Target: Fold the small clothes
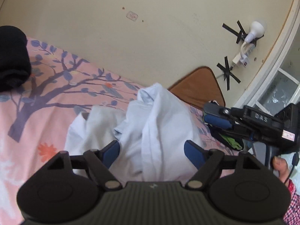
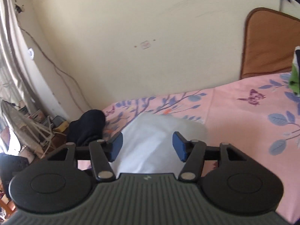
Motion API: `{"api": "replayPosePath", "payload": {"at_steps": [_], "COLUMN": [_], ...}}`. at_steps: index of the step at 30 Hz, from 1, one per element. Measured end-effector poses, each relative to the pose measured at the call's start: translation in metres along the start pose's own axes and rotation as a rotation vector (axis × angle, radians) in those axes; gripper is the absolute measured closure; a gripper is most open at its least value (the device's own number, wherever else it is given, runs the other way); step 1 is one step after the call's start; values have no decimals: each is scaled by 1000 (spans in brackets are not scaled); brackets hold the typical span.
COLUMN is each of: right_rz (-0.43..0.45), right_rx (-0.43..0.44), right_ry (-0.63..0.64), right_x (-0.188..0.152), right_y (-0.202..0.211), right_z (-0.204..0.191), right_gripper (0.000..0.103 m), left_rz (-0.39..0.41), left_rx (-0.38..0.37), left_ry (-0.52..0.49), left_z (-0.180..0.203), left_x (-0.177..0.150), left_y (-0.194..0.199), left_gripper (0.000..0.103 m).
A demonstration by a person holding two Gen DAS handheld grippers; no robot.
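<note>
A pale, crumpled garment [image 1: 150,123] lies heaped on the pink flowered bedsheet [image 1: 56,101]. My left gripper [image 1: 151,146] is open over its near side; the cloth bulges up between the blue pads [image 1: 112,153], which stand wide apart and do not pinch it. In the right wrist view the same pale garment [image 2: 155,142] lies flatter on the bedsheet [image 2: 243,123], and my right gripper [image 2: 147,140] is open above it with nothing clamped. The right gripper [image 1: 211,120] also shows at the right of the left wrist view, held by a hand [image 1: 281,166].
A black garment [image 1: 13,56] [image 2: 88,125] lies at the bed's left end. A green and dark garment [image 1: 230,140] [image 2: 295,80] sits at the right end near a brown cushion [image 1: 198,88] [image 2: 270,45]. The wall runs behind the bed; a fan [image 2: 18,121] and clutter stand on the floor.
</note>
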State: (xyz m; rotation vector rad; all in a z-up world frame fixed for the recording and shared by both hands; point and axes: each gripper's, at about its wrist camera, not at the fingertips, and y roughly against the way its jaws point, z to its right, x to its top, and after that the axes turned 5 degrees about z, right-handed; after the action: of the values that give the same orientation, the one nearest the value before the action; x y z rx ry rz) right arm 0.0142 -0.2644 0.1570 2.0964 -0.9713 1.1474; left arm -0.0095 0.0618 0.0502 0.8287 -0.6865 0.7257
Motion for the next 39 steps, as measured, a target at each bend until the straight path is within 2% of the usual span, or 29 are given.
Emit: {"api": "replayPosePath", "payload": {"at_steps": [1, 2, 4, 6, 8, 10, 13, 16, 18, 19, 22, 25, 27, 28, 29, 30, 32, 34, 37, 39], "right_rz": [-1, -11, -48, -42, -18, -25, -76, -200, -196, -199, -192, -169, -100, -54, -5, 33, 59, 26, -54, -93], "right_rx": [-20, -39, -69, -55, 34, 88, 126, 107, 78, 67, 44, 103, 186, 199, 185, 156, 105, 68, 25, 53], "right_ry": [10, 23, 23, 28, 47, 112, 257, 323, 439, 474, 529, 457, 346, 308, 269, 226, 114, -6, -139, -207], "right_x": [0, -2, -8, -13, -15, -20, -41, -67, -79, -82, -85, -74, -61, -55, -50, -46, -45, -52, -69, -77], "right_y": [-6, -15, -33, -38, -38, -40, -62, -98, -106, -107, -108, -88, -56, -39, -21, -9, 8, 12, 6, 0], "right_z": [4, 8, 11, 2, -18, -44, -81, -97, -109, -114, -119, -111, -102, -95, -85, -75, -48, -21, 11, 23], "right_gripper": [41, 41, 41, 41, 41, 41, 41, 40, 36, 33, 32, 33, 33, 30, 27, 21, 17, 17, 17, 17], "left_rz": [-19, -46, -60, 9, 86, 112, 99, 20, -23, 1, -8, -20, 25, 53, 80, 102, 114, 80, -13, -62], "left_rx": [2, 8, 5, 15, 32, 52, 150, 205, 224, 219, 246, 239, 228, 239, 252, 261, 270, 244, 204, 155], "left_ry": [-5, -13, 0, -41, -62, -54, -38, 66, 98, 92, 59, 53, 27, 8, -10, -28, -53, -47, 5, 54], "left_z": [4, 6, 8, 13, 15, 10, -1, -27, -40, -40, -34, -31, -26, -23, -20, -18, -18, -24, -40, -52], "left_x": [-2, -4, -5, -2, 3, 2, -10, -27, -36, -39, -35, -31, -24, -19, -13, -8, 3, 10, 13, 12], "left_y": [-8, -14, -14, 9, 42, 67, 80, 68, 51, 49, 46, 56, 71, 78, 82, 84, 78, 62, 31, 15], "left_gripper": [45, 93, 97, 97, 97, 97, 97, 97, 97, 97, 97, 93, 90, 78, 60, 50, 19, 7, 6, 6]}}
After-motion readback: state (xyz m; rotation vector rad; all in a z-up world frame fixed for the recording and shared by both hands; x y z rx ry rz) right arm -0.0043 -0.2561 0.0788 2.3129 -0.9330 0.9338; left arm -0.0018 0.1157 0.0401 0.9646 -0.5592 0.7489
